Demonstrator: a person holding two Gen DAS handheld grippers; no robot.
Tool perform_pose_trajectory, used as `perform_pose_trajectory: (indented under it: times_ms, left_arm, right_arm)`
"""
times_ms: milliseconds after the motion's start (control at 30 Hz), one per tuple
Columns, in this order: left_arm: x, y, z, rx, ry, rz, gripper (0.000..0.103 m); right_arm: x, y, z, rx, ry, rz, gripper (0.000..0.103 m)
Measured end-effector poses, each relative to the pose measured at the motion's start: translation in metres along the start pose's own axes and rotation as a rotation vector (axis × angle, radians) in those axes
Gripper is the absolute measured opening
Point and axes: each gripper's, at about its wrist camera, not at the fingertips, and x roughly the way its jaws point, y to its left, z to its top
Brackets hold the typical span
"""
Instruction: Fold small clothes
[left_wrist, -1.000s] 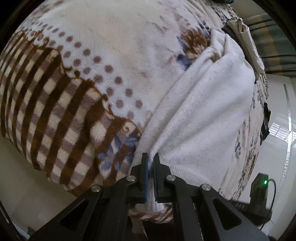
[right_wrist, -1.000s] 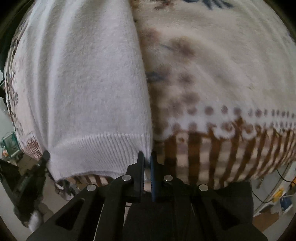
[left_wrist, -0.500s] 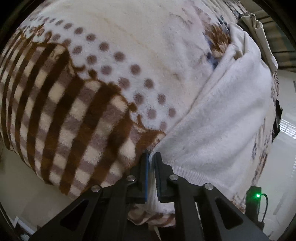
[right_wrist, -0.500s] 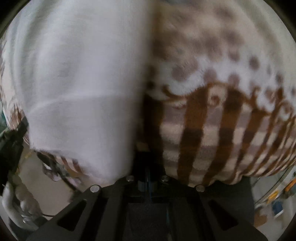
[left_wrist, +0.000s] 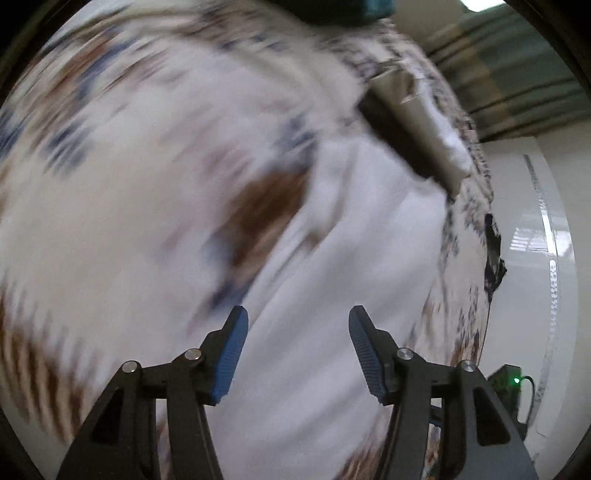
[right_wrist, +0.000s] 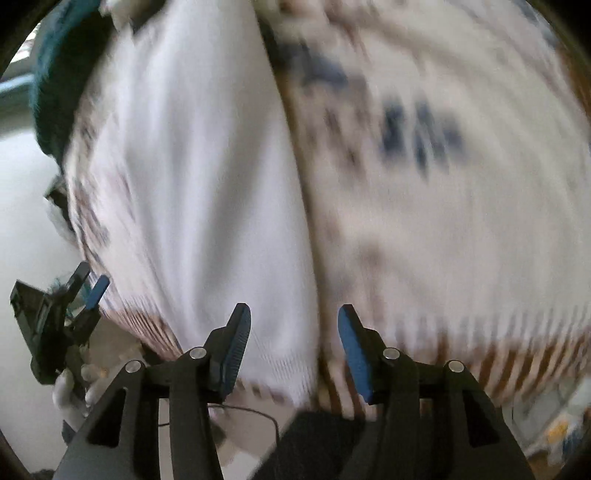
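Note:
A white knitted garment (left_wrist: 332, 295) lies folded lengthwise on a patterned fleece blanket (left_wrist: 110, 203). It also shows in the right wrist view (right_wrist: 207, 184), its ribbed hem nearest the camera. My left gripper (left_wrist: 295, 317) is open and empty above the garment's near end. My right gripper (right_wrist: 291, 317) is open and empty above the hem's right corner, at the edge between garment and blanket (right_wrist: 443, 221). Both views are motion-blurred. The left gripper also appears in the right wrist view (right_wrist: 85, 288), at the far left.
A beige and dark cloth (left_wrist: 413, 122) lies beyond the garment's far end. A dark teal item (right_wrist: 55, 81) sits at the blanket's far corner. A small black device with a green light (left_wrist: 511, 384) stands on the pale floor. Striped curtains (left_wrist: 509, 74) hang behind.
Both grippers were shut on the garment's hem; now both have opened, let it go and pulled back. The garment lies flat on the blanket.

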Motion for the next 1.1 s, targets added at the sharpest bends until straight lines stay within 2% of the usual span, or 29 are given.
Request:
perform_pose_trajectory:
  times_ms: [100,167,267,333,367,500,633,733,833,900,933,967,1000,1067,1100]
  left_arm:
    - [0.050,-0.035,0.053,0.051,0.000,0.005,0.054]
    - [0.090,-0.051,0.082,0.071,0.046,-0.003,0.054]
    - [0.129,-0.065,0.107,0.112,0.080,0.044,0.052]
    - [0.142,-0.070,0.113,0.136,0.058,0.089,0.013]
    - [0.138,-0.072,0.114,0.150,0.032,0.078,0.007]
    - [0.102,-0.067,0.115,0.142,-0.065,0.027,0.007]
    - [0.095,-0.040,0.130,0.109,-0.060,0.036,0.005]
    - [0.110,-0.019,0.151,0.064,0.014,-0.007,0.006]
    - [0.109,-0.022,0.151,0.104,0.075,-0.044,0.011]
    - [0.090,-0.021,0.135,0.131,0.103,-0.083,0.023]
    - [0.079,-0.018,0.125,0.138,0.123,-0.109,0.025]
    - [0.063,-0.013,0.105,0.142,0.146,-0.129,0.031]
    - [0.052,-0.009,0.090,0.148,0.158,-0.125,0.043]
    - [0.033,0.001,0.052,0.169,0.196,-0.092,0.056]
    - [0.027,0.008,0.026,0.179,0.235,-0.069,0.056]
  right_arm:
    - [-0.030,0.007,0.077,-0.025,-0.123,0.035,0.058]
    - [-0.036,0.016,0.114,-0.037,-0.164,0.054,0.059]
    - [-0.039,0.028,0.166,-0.076,-0.221,0.073,0.062]
    - [-0.056,0.023,0.209,-0.090,-0.249,0.048,0.063]
    - [-0.052,0.026,0.221,-0.093,-0.250,0.041,0.063]
    - [-0.050,0.028,0.244,-0.078,-0.253,0.035,0.063]
    - [-0.011,0.044,0.248,-0.046,-0.251,0.016,0.063]
    - [0.000,0.049,0.239,-0.004,-0.241,0.016,0.066]
    - [-0.004,0.055,0.214,0.005,-0.252,-0.019,0.066]
    - [-0.012,0.052,0.187,0.016,-0.232,-0.027,0.066]
    - [-0.021,0.042,0.170,0.021,-0.215,-0.029,0.066]
    - [-0.024,0.037,0.151,0.025,-0.193,-0.026,0.066]
    - [-0.026,0.032,0.131,0.027,-0.167,-0.025,0.066]
    - [-0.021,0.017,0.087,0.037,-0.090,-0.058,0.066]
    - [-0.015,0.008,0.065,0.050,-0.049,-0.071,0.066]
